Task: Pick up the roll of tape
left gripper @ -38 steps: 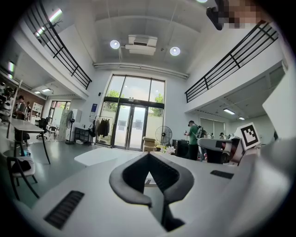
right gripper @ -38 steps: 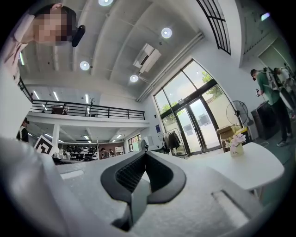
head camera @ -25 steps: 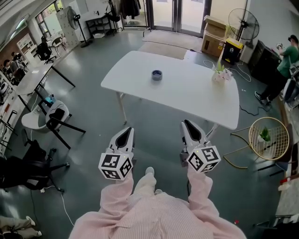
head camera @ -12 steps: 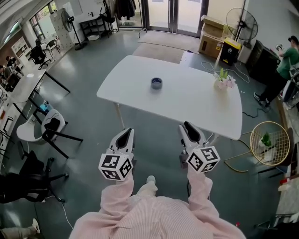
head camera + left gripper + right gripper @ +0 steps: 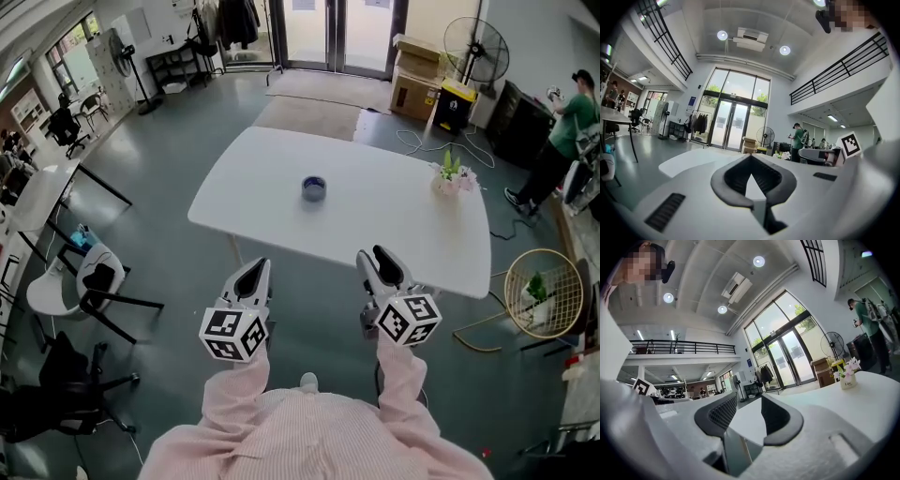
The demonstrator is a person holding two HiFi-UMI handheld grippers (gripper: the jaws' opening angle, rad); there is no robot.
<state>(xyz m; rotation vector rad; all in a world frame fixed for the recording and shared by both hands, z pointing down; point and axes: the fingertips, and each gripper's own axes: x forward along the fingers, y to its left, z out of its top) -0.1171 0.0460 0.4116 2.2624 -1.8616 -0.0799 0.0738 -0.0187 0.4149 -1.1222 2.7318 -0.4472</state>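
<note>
Standing on grey floor (image 5: 169, 253), white table (image 5: 375, 220) bears tape roll (image 5: 314, 188); left tongs (image 5: 253, 267) together, right tongs (image 5: 377, 256) just opening, empty.

White table (image 5: 375, 214); tape roll (image 5: 314, 188); flowers (image 5: 454, 175)

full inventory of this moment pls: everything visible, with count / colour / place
table: 1, white, mid-floor
roll of tape: 1, dark blue, on the table near its middle
flower pot: 1, white with pink flowers, table's right end
standing fan: 2, black, far right and far left
cardboard boxes: at least 2, brown, by the doors
wire chair: 1, yellowish, right of the table
white chair: 1, left of the table
bystander: 1, green top, far right
left gripper: 1, white, shut, empty
right gripper: 1, white, jaws have just been opening, nothing between them
sleeves: 2, pink striped, bottom
</note>
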